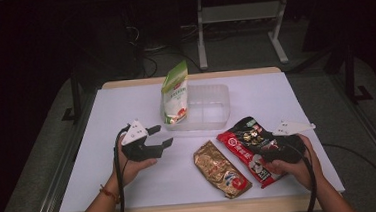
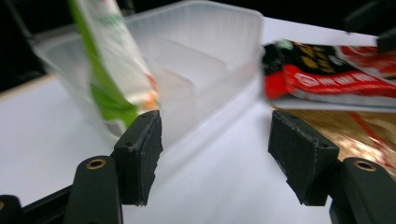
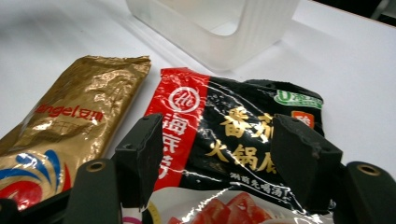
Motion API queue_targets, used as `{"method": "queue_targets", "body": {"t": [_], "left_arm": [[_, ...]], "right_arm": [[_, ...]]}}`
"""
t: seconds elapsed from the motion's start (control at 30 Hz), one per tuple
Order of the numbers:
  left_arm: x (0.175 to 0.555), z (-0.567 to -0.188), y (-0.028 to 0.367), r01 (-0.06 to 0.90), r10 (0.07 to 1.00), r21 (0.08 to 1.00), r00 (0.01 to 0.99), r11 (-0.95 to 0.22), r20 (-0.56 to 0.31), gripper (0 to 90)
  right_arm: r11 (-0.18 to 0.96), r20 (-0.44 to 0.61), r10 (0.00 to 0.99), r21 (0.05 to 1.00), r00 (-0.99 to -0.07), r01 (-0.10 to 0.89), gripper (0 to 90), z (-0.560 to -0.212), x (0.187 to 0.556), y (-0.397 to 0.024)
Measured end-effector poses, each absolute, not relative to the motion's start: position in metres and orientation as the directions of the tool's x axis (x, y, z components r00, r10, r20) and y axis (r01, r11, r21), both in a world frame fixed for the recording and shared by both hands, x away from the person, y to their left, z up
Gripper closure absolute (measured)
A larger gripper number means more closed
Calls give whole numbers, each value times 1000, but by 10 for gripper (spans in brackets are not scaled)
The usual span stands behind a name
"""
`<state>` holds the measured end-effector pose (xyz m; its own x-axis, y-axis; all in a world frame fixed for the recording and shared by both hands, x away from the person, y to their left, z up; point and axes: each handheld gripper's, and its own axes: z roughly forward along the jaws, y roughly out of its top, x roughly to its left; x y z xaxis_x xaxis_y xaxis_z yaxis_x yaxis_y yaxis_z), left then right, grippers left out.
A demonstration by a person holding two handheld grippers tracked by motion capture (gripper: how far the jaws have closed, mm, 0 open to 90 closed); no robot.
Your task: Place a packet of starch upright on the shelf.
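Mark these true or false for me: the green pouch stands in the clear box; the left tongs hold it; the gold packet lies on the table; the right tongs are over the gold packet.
1. The green pouch stands in the clear plastic box: true.
2. The left tongs hold the pouch: false, they are open and empty.
3. The gold packet lies flat on the table: true.
4. The right tongs are over the gold packet: false, they are open over the red-and-black packet.

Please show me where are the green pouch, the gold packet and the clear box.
green pouch (image 1: pixel 174 94): high view, middle of its front, standing in the box.
gold packet (image 3: pixel 74 121): right gripper view, its printed middle.
clear box (image 1: pixel 211 107): high view, the inner divider of the bare right part.
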<state>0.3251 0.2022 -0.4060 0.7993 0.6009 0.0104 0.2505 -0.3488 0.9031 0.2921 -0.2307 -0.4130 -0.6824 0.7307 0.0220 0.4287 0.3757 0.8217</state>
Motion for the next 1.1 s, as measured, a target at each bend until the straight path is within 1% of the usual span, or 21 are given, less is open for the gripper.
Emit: {"method": "queue_targets", "body": {"t": [0.13,0.2,0.33,0.4,0.63,0.77,0.87,1.0,1.1], "left_arm": [[319,-417,196,282,555,888,831,-364,-37,323],[317,-422,191,286,532,876,845,-388,-40,309],[318,-430,182,325,487,857,867,-399,-103,286],[318,-433,177,332,469,850,875,-410,-116,277],[323,-440,160,369,409,827,893,-425,-188,250],[326,-442,152,375,392,820,897,-431,-205,240],[332,-445,147,403,389,815,889,-417,-241,239],[337,-447,138,421,379,803,887,-422,-265,231],[341,-450,131,422,378,797,887,-431,-265,229]], "right_arm": [[390,17,717,819,-697,421,337,-412,288,-226],[402,10,708,816,-706,415,337,-411,286,-225],[413,10,692,814,-722,407,345,-411,281,-221],[418,13,683,814,-730,405,354,-411,279,-219],[466,19,620,795,-784,388,379,-413,267,-206],[489,31,587,783,-809,385,383,-415,260,-199],[518,28,565,766,-824,381,383,-417,256,-195],[545,37,543,745,-839,385,380,-422,250,-191],[567,33,532,728,-846,385,366,-426,248,-188]]}}
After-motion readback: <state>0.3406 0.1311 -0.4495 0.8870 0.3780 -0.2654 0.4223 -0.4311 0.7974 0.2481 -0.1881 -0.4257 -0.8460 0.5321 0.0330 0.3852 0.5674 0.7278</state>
